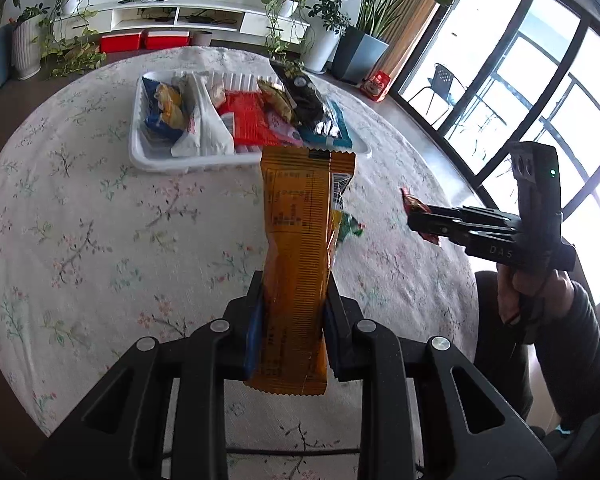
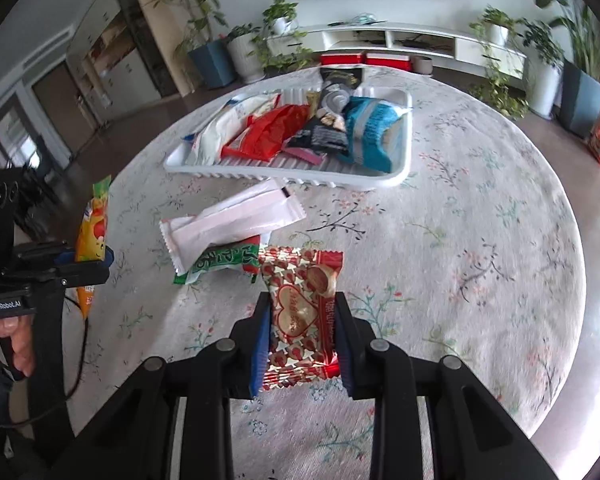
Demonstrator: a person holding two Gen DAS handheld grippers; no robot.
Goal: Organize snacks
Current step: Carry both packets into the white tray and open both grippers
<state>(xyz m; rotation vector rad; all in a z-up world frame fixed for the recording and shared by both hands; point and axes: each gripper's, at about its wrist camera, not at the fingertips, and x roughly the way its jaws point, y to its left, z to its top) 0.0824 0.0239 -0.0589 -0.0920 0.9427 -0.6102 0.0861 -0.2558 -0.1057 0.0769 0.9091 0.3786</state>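
My left gripper (image 1: 294, 296) is shut on a long orange snack bar (image 1: 298, 264), which sticks out forward over the flowered tablecloth. In the right wrist view that same left gripper (image 2: 96, 262) holds the orange bar (image 2: 94, 232) upright at the far left. My right gripper (image 2: 302, 320) is shut on a small red candy packet with hearts (image 2: 300, 312), lifted off the cloth. Seen from the left wrist, the right gripper (image 1: 414, 218) shows the red packet (image 1: 414, 204) at its tip. A white tray (image 2: 396, 172) full of snacks sits beyond.
A white wrapped bar (image 2: 236, 220) and a green packet (image 2: 224, 260) lie on the cloth in front of the tray (image 1: 140, 156). A hand (image 1: 540, 292) holds the right gripper's handle. The round table's edge curves on the right; potted plants and a low white cabinet stand behind.
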